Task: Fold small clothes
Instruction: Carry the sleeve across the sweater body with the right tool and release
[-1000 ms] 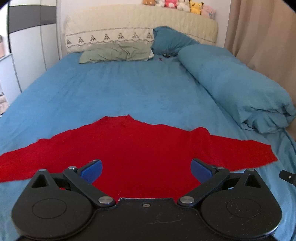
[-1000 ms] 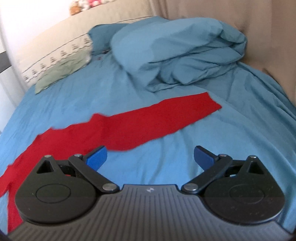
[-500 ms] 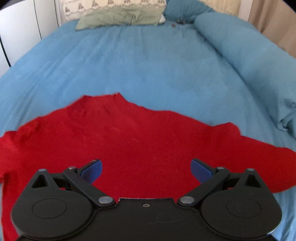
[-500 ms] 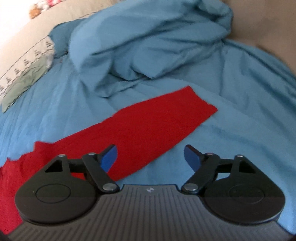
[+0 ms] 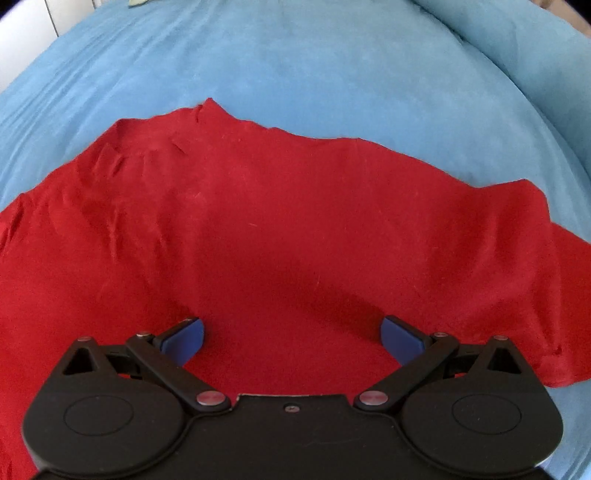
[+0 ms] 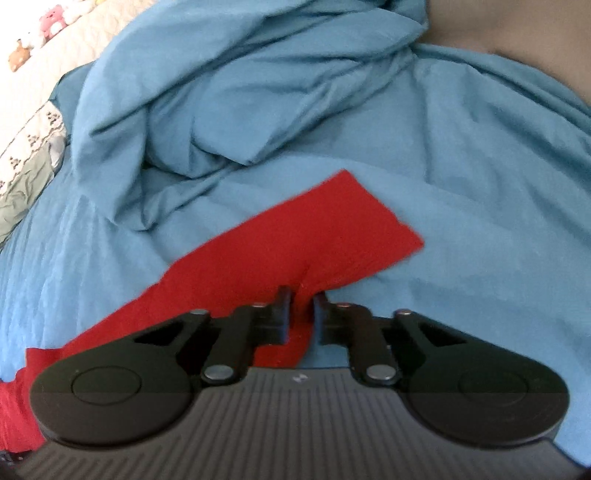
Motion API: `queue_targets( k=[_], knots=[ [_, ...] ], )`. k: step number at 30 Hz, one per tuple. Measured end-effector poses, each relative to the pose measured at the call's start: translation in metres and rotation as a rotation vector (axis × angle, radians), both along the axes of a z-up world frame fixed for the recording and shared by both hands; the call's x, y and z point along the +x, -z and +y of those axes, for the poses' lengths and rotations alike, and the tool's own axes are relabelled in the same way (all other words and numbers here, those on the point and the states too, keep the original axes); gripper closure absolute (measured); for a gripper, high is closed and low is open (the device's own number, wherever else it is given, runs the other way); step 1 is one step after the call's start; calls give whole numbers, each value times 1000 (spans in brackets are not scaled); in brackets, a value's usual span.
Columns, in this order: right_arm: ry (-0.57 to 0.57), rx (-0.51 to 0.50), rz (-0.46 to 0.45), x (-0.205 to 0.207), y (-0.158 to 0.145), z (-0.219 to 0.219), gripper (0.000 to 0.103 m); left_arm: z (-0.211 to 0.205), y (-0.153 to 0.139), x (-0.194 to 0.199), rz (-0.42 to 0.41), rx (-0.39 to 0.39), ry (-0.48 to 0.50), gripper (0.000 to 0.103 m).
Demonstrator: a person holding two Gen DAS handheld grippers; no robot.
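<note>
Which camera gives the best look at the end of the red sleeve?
The right wrist view: the sleeve end lies flat on the blue sheet, its squared edge clear, the right gripper closing on fabric nearer the camera. The left wrist view shows mainly the garment's body.

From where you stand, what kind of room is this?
Most likely a bedroom. A bed with a blue sheet fills the view, a bunched blue duvet lies on it, and soft toys sit along a quilted headboard.

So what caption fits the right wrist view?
Right gripper closing on a red sleeve on the blue bed.
</note>
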State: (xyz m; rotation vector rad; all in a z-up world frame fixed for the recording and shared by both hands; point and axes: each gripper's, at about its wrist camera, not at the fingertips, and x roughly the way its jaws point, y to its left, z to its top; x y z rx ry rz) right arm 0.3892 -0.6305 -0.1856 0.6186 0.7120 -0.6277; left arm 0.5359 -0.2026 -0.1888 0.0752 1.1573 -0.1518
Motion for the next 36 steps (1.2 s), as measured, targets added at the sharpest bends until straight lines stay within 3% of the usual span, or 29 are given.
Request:
queue_targets(
  k=[5, 8, 11, 13, 16, 21, 25, 29, 33, 34, 35, 36],
  knots=[
    [-101, -81, -50, 14, -47, 28, 81, 6, -4, 0, -4, -31, 28, 0],
    [-179, -119, -116, 31, -82, 59, 81, 27, -20, 3, 15, -131, 38, 5],
    [-291, -145, -195, 58, -118, 109, 81, 67, -50, 3, -41, -208, -16, 8],
    [-382, -170, -235, 75, -135, 152, 81, 93, -68, 4, -94, -199, -26, 5],
    [-550, -202, -287, 99, -147, 227, 81, 135, -90, 6, -173, -98, -42, 3],
    [-844, -201, -300, 123, -118, 358, 81, 199, -99, 0, -241, 5, -84, 2],
    [-1011, -219, -185, 127, -63, 442, 81, 234, -82, -9, -208, 38, -114, 2],
    [-1093, -232, -80, 117, -15, 476, 81, 252, -65, -13, -158, 10, -117, 2],
    [-1135, -275, -40, 115, 0, 486, 78, 253, -64, -15, -138, -38, -99, 2],
    [-1154, -281, -44, 113, 0, 484, 70, 252, -65, -15, -141, -39, -87, 2],
    [-1177, -286, -44, 109, -1, 482, 53, 244, -68, -16, -147, -37, -64, 2],
    [-1191, -299, -49, 103, -4, 477, 43, 236, -71, -17, -152, -33, -41, 2]
  ],
)
